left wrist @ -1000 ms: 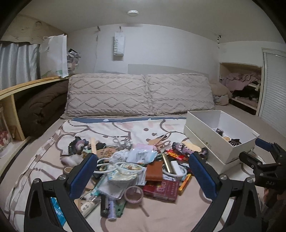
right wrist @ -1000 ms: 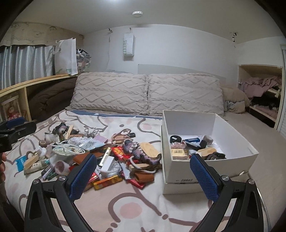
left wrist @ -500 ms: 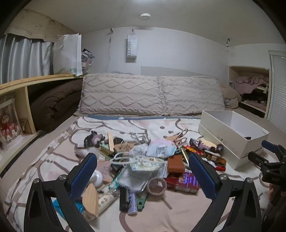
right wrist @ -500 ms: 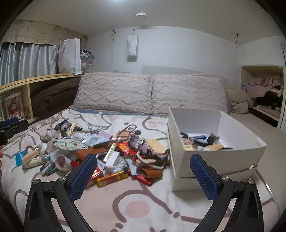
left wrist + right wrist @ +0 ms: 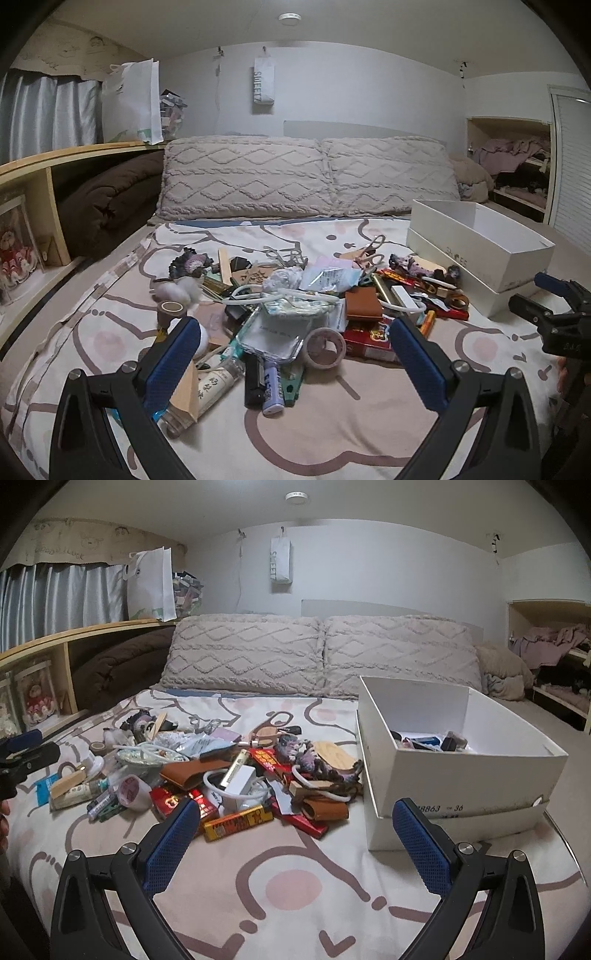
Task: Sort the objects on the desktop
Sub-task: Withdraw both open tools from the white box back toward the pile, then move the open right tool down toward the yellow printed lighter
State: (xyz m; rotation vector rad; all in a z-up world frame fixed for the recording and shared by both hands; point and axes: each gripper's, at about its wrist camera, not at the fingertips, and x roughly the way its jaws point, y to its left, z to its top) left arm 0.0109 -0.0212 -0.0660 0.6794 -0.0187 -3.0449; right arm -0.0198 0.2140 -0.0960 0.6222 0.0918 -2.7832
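Observation:
A heap of small desk items (image 5: 295, 310) lies on the patterned bedsheet: tape rolls, a brown wallet (image 5: 362, 302), red packets, scissors, cables, a white charger. In the right wrist view the same heap (image 5: 229, 771) spreads left of a white cardboard box (image 5: 454, 775) that holds several items. My left gripper (image 5: 295, 354) hovers open low over the near edge of the heap, nothing between its blue pads. My right gripper (image 5: 295, 834) is open too, low over bare sheet in front of the heap and the box's near left corner.
Two knitted pillows (image 5: 306, 177) line the headboard. A wooden shelf (image 5: 44, 177) with a brown duvet runs along the left. The white box (image 5: 480, 243) stands at the right of the bed. An open closet (image 5: 513, 170) sits at the far right.
Both grippers have dropped lower and closer to the bed; the heap now looks nearer and flatter, and the box interior is less visible. Both stayed open. Nothing was picked up.

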